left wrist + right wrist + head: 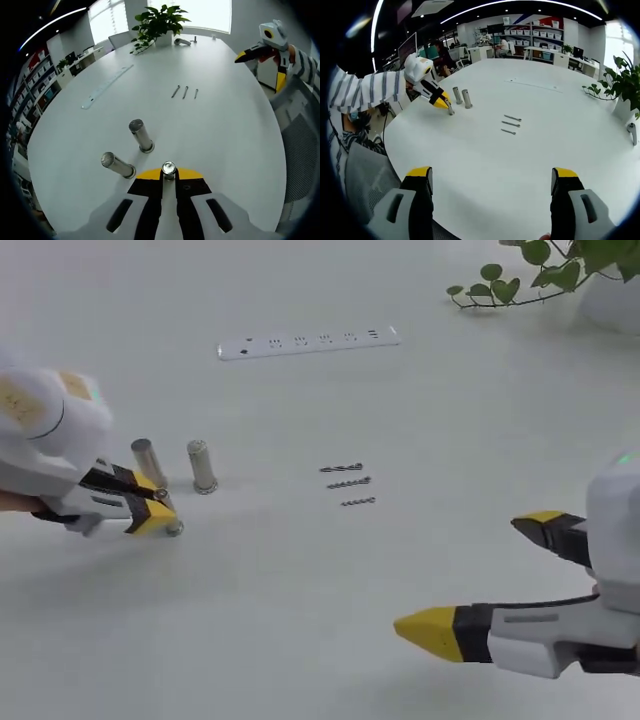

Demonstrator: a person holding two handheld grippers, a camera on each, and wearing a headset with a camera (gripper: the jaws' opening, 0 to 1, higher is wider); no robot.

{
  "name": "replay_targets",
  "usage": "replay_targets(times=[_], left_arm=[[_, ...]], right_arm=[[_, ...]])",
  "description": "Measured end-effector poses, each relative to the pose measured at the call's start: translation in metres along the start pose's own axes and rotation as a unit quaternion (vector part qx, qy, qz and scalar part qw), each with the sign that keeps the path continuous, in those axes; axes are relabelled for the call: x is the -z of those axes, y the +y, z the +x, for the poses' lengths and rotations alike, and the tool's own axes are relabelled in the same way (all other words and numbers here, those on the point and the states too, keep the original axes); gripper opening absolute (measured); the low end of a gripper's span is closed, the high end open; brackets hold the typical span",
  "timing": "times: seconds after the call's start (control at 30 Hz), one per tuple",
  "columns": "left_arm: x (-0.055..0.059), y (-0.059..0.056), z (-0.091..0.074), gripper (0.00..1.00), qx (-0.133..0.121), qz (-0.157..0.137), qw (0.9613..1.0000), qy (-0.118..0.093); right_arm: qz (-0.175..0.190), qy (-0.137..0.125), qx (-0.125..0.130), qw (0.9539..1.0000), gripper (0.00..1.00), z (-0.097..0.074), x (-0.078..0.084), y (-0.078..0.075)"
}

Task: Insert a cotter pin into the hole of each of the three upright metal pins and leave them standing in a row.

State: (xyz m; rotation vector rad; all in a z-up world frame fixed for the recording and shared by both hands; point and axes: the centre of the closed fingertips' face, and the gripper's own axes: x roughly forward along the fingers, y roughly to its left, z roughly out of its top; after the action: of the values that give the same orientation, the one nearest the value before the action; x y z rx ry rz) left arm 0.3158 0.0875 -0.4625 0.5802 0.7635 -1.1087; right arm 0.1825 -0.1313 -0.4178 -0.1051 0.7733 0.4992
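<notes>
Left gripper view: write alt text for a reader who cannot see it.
The left gripper is shut on an upright metal pin on a white table. Two more pins stand beside it, and three cotter pins lie farther ahead.

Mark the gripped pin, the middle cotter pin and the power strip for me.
Gripped pin (169,169), left gripper view, on its round top.
Middle cotter pin (349,483), head view, mid-shaft.
Power strip (308,343), head view, middle of its top face.

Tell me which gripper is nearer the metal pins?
Left. The left gripper clamps one pin, the other two beside it; the right gripper hangs open beyond the cotter pins.
</notes>
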Motion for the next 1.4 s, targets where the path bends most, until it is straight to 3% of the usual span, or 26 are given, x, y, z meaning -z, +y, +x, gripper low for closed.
replay_targets(times=[0.1,0.23,0.3,0.83,1.4], left_arm=[[0.002,-0.005,0.0,0.05,0.004,-0.042,0.9991,-0.005],[0.001,-0.008,-0.002,0.05,-0.007,-0.031,0.9994,-0.013],[-0.001,-0.01,-0.004,0.05,-0.011,-0.039,0.999,-0.019],[-0.017,-0.053,-0.033,0.05,-0.041,-0.074,0.9947,-0.06],[-0.011,-0.102,-0.032,0.05,-0.055,-0.112,0.9899,-0.068]], right_arm=[[0.0,-0.002,0.0,1.0,0.98,0.0,0.0,0.001],[-0.001,-0.005,-0.001,1.0,0.98,0.0,0.0,0.003],[-0.002,-0.007,-0.002,1.0,0.98,-0.001,-0.001,0.005],[-0.018,-0.03,-0.008,0.9994,0.98,-0.011,-0.01,0.012],[-0.034,-0.038,-0.023,0.9984,0.98,-0.015,-0.009,0.03]])
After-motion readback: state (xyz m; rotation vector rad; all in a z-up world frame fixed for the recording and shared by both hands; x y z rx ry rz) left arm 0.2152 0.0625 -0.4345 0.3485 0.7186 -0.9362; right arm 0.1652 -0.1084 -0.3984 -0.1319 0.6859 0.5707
